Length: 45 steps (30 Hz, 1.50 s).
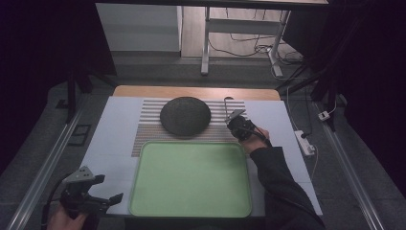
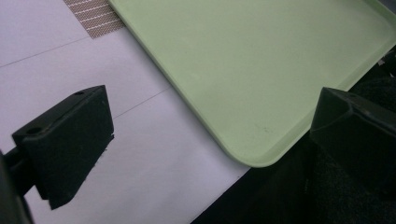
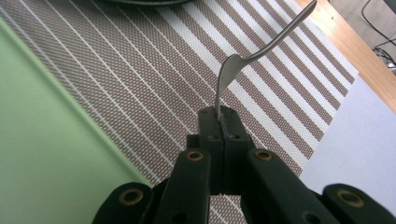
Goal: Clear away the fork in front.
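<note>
The right gripper point(image 3: 223, 122) has its jaws closed on the bowl end of a metal spoon point(image 3: 261, 49), pinching only its edge while the handle sticks out above the striped placemat point(image 3: 140, 84). So thin a hold could let the spoon pivot or slip out. The left gripper point(image 2: 205, 135) hovers with jaws wide open and empty over the bench point(image 2: 154, 177), beside the green tray point(image 2: 261, 60). No writing is legible.
</note>
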Each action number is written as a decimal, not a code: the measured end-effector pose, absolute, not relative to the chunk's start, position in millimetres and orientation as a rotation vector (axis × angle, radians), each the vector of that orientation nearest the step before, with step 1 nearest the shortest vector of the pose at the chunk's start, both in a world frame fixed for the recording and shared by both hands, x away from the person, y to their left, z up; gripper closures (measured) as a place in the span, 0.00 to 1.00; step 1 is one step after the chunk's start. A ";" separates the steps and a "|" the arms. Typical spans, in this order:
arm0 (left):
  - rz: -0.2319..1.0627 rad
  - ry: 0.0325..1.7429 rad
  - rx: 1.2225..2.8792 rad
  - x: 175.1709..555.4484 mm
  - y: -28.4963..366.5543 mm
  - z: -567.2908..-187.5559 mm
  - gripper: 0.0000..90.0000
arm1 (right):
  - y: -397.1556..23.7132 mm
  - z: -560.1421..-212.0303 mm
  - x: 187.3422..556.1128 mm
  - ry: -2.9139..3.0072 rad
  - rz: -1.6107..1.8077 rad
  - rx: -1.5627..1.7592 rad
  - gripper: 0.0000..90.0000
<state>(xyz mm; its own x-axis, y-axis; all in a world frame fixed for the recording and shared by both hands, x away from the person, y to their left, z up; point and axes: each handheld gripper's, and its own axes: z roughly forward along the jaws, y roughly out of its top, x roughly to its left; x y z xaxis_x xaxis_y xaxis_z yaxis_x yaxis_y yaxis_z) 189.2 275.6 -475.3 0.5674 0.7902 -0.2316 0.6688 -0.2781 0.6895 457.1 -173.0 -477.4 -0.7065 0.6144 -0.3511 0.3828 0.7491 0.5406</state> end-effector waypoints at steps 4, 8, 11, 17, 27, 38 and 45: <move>0.201 1.168 2.015 188.8 276.7 -474.8 0.00 | -181.0 -467.9 449.3 2.423 0.654 0.764 1.00; 0.208 1.167 2.011 188.3 276.6 -474.3 0.00 | -187.7 -458.9 439.6 2.430 0.721 0.774 1.00; 0.221 1.162 2.013 187.8 275.7 -473.6 0.00 | -192.3 -454.9 432.0 2.444 0.777 0.767 1.00; 0.204 1.112 1.995 188.7 271.3 -471.4 0.00 | -201.8 -449.0 415.7 2.462 0.886 0.812 1.00; 0.150 1.040 2.023 197.8 264.1 -469.3 0.00 | -212.6 -441.6 386.3 2.486 1.007 0.817 1.00; 0.136 0.973 2.033 216.7 247.4 -464.9 0.00 | -221.4 -440.4 352.8 2.532 1.096 0.776 1.00; 0.135 0.894 2.082 235.1 228.5 -458.3 0.00 | -222.0 -439.4 336.9 2.557 1.134 0.733 1.00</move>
